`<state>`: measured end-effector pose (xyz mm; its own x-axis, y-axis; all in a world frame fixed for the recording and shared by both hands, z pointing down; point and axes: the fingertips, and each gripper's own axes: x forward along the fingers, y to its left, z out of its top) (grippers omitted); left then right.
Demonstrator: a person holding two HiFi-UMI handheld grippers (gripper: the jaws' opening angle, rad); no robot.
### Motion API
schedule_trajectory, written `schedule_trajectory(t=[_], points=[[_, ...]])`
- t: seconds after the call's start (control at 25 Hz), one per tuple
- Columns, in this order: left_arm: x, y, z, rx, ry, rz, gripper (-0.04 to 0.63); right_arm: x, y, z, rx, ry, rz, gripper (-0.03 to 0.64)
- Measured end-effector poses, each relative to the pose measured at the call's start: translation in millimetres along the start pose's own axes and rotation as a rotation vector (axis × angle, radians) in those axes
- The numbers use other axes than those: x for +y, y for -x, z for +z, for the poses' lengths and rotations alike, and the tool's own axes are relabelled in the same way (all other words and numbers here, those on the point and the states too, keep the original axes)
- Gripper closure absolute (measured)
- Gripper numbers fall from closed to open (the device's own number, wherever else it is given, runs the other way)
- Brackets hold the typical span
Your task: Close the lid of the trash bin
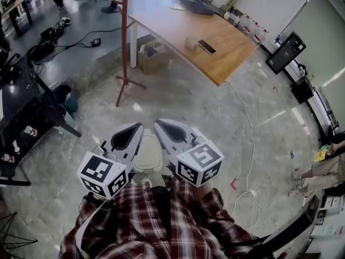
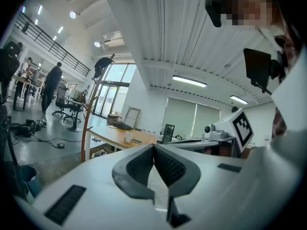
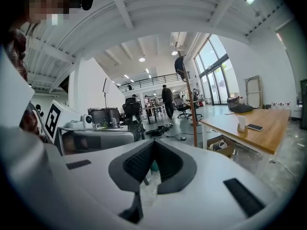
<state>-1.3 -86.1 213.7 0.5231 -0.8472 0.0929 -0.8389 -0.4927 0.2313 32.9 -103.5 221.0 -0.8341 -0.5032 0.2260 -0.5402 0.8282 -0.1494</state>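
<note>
Left gripper (image 1: 138, 126) and right gripper (image 1: 157, 122) have jaws pressed together, holding nothing; beige bin (image 1: 148, 156) shows between them; their cubes (image 1: 102, 174) carry black square markers.

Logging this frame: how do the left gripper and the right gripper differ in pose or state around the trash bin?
Side: in the head view the left gripper lies along the left of the trash bin, and the right gripper along its right. Slant: the left gripper's tip angles rightward, the right gripper's leftward, so they converge. Shared: both have jaws together on nothing, and their tips are close but not touching.
</note>
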Motion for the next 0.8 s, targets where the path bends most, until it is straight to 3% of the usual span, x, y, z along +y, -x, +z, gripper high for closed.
schedule_trajectory(t=[0.8], points=[[10,9,-5,0.011,0.043,0.017,0.586,7,-8,-15,0.047,-0.018,0.001,0.605]])
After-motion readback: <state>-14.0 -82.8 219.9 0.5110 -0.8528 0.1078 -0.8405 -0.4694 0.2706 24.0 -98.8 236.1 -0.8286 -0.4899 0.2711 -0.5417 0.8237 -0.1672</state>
